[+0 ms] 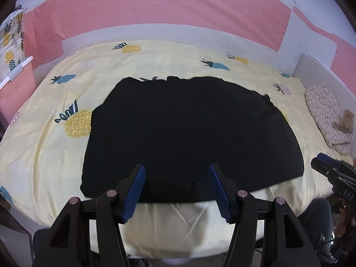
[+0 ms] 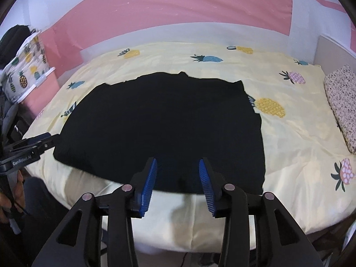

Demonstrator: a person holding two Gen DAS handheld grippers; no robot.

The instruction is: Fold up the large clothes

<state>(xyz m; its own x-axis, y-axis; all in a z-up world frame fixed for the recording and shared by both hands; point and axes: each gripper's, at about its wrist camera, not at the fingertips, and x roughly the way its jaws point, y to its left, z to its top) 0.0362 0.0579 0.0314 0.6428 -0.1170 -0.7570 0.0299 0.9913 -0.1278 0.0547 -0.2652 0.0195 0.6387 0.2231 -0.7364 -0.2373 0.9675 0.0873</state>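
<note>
A: What do we have ahead of us?

B: One black garment (image 1: 189, 133), lying flat on the bed just beyond the tips of both tools. It reads as a broad dark block with little surface detail; its far edge is uneven, and its near edge runs along the bed's near side, right ahead of our fingers. We cannot tell from these views what kind of clothing it is.

A: And our two tools?

B: The left hand-held gripper (image 1: 176, 169) has its blue pads wide apart, gripping nothing, poised over the garment's near edge. The right hand-held gripper (image 2: 178, 163) is likewise spread, with nothing between its pads, above the same edge further to the right. Each shows at the side of the other's view.

A: What lies past the cloth?

B: One pale yellow bedsheet (image 2: 289, 138) printed with pineapples in yellow, blue and pink, covering the bed on every side of the garment. To the right of the right tool, at the bed's end, sits one speckled pillow (image 2: 342, 106). Far to the left hangs one pineapple-print cloth (image 1: 13, 37). Behind the bed, the wall (image 1: 155, 4) is pink and white.
</note>
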